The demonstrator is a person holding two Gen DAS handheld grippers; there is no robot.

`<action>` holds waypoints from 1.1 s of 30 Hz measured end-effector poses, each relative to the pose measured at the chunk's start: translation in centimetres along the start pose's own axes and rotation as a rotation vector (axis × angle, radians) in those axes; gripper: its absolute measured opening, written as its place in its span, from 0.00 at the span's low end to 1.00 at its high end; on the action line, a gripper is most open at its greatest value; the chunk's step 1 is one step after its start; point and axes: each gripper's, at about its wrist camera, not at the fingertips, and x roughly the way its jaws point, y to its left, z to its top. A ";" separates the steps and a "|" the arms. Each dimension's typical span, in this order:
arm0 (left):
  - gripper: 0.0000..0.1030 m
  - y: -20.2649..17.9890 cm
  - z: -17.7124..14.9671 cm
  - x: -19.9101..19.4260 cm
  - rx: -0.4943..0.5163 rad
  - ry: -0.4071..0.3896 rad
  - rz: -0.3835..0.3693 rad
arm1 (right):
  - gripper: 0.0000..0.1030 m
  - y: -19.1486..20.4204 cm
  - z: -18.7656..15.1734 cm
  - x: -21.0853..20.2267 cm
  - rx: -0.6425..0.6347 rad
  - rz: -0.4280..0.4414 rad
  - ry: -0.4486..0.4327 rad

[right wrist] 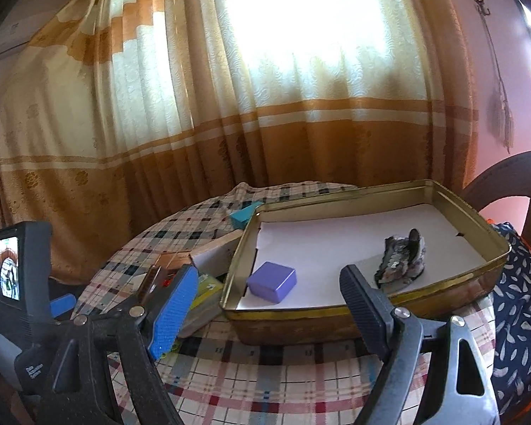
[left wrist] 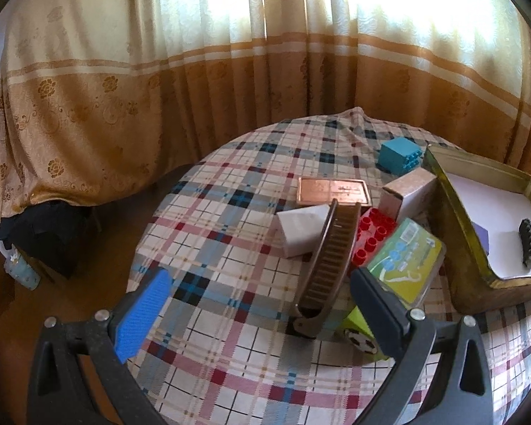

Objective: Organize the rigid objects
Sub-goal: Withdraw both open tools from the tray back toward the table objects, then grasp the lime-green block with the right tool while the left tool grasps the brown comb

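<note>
Brown comb (left wrist: pixel 331 258) seen just ahead of left gripper (left wrist: pixel 262 304), long side pointing away. Both jaws held wide, nothing gripped. Right gripper (right wrist: pixel 269 304) aimed at tin (right wrist: pixel 336 313).

A plaid-clothed table (left wrist: pixel 230 354) bears a metal tin (right wrist: pixel 336 322) and small boxes (left wrist: pixel 403 191).

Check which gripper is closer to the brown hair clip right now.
Left. The left gripper is open with the brown hair clip standing just ahead between its fingers. The right gripper, also open, faces the gold tin instead.
</note>
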 end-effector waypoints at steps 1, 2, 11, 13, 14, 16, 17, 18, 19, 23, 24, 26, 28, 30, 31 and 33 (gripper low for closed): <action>1.00 0.1 0.0 0.0 0.002 0.000 0.003 | 0.82 0.1 0.0 0.0 -0.002 0.003 0.004; 1.00 0.1 -0.1 0.1 0.004 0.001 0.004 | 0.82 0.3 -0.1 0.0 -0.005 0.007 0.007; 1.00 1.0 0.0 0.2 -0.010 0.012 0.007 | 0.82 1.6 -0.5 0.5 -0.032 0.039 0.046; 1.00 1.6 -0.1 0.3 -0.015 0.023 0.027 | 0.82 2.0 -0.7 0.8 -0.035 0.058 0.071; 1.00 2.1 -0.2 0.4 -0.025 0.033 0.032 | 0.82 2.2 -0.9 0.9 -0.038 0.066 0.083; 1.00 3.0 -0.4 0.6 -0.040 0.044 0.047 | 0.82 2.6 -1.2 1.1 -0.049 0.083 0.101; 1.00 3.3 -0.5 0.7 -0.042 0.047 0.061 | 0.82 2.8 -1.3 1.3 -0.055 0.091 0.108; 1.00 3.8 -0.6 0.9 -0.046 0.055 0.077 | 0.82 3.1 -1.4 1.4 -0.062 0.102 0.119; 1.00 4.4 -0.7 1.1 -0.053 0.063 0.086 | 0.82 3.5 -1.5 1.6 -0.066 0.116 0.134; 1.00 6.5 -1.1 1.7 -0.101 0.087 0.105 | 0.80 4.6 -1.8 2.4 -0.064 0.170 0.202; 1.00 6.9 -1.2 1.7 -0.109 0.088 0.108 | 0.80 5.0 -1.9 2.8 -0.061 0.184 0.222; 1.00 7.5 -1.2 1.7 -0.119 0.089 0.117 | 0.79 5.7 -2.1 3.4 -0.063 0.207 0.257; 1.00 8.1 -1.1 1.7 -0.128 0.088 0.123 | 0.79 6.4 -2.3 4.3 -0.062 0.228 0.298; 1.00 8.6 -1.0 1.6 -0.135 0.087 0.129 | 0.78 7.0 -2.5 5.4 -0.053 0.249 0.347; 1.00 8.9 -1.0 1.6 -0.139 0.086 0.131 | 0.78 7.4 -2.6 6.1 -0.049 0.254 0.370; 1.00 9.2 -1.0 1.7 -0.145 0.089 0.133 | 0.78 7.9 -2.6 7.0 -0.051 0.261 0.405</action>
